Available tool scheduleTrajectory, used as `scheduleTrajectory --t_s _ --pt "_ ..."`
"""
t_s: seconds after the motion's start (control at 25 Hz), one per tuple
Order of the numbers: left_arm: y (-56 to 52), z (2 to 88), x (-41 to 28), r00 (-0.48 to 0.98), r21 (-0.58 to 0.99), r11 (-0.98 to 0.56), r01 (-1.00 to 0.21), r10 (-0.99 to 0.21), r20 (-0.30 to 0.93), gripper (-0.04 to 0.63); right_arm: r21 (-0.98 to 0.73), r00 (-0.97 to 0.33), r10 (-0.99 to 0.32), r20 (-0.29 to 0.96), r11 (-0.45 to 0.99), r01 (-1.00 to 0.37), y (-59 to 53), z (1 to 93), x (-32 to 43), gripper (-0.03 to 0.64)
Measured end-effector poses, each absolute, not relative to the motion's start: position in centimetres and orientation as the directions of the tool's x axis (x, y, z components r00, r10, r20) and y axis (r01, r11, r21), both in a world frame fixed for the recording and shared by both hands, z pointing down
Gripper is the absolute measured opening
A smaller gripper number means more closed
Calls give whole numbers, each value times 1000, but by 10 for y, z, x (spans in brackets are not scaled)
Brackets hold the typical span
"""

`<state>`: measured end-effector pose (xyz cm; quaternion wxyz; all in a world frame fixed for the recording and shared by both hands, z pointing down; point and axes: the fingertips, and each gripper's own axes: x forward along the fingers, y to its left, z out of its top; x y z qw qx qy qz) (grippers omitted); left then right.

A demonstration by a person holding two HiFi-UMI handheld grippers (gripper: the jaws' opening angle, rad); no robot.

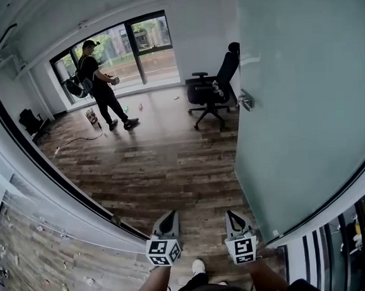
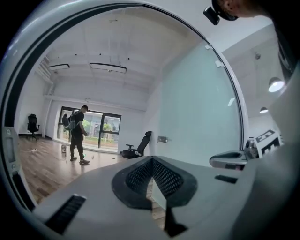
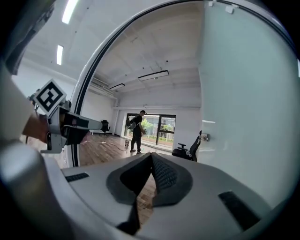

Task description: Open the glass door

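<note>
The frosted glass door [image 1: 301,106] stands swung open on the right, its metal handle [image 1: 246,100] on the far edge. Both grippers are low in the head view, in the doorway, pointing into the room and well short of the handle. My left gripper [image 1: 171,215] is shut with nothing between its pads. To its right, my right gripper [image 1: 232,214] is shut and empty too. In the left gripper view the door [image 2: 197,108] and handle [image 2: 162,139] lie ahead to the right. The right gripper view shows the door [image 3: 248,108] close on the right, its handle [image 3: 203,137] farther ahead.
A black office chair [image 1: 213,89] stands just past the door's far edge. A person [image 1: 101,85] with a backpack stands by the windows [image 1: 136,50]. Another black chair [image 1: 30,122] is at the far left wall. The dark door frame [image 1: 63,183] curves along the left.
</note>
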<state>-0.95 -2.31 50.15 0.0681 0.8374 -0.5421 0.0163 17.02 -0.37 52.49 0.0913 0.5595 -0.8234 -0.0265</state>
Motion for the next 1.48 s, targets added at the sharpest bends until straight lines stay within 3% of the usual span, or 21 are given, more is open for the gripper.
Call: scheduleTrajectory --t_s 0.56,1.48 --pt "107 512 35 404 62 -399 -915 -909 106 3 135 -291 -956 33 293 -947 122 502 207 15" --pt "147 498 32 380 62 -376 -924 -922 75 3 149 -316 -949 -1 312 -938 152 486 195 15"
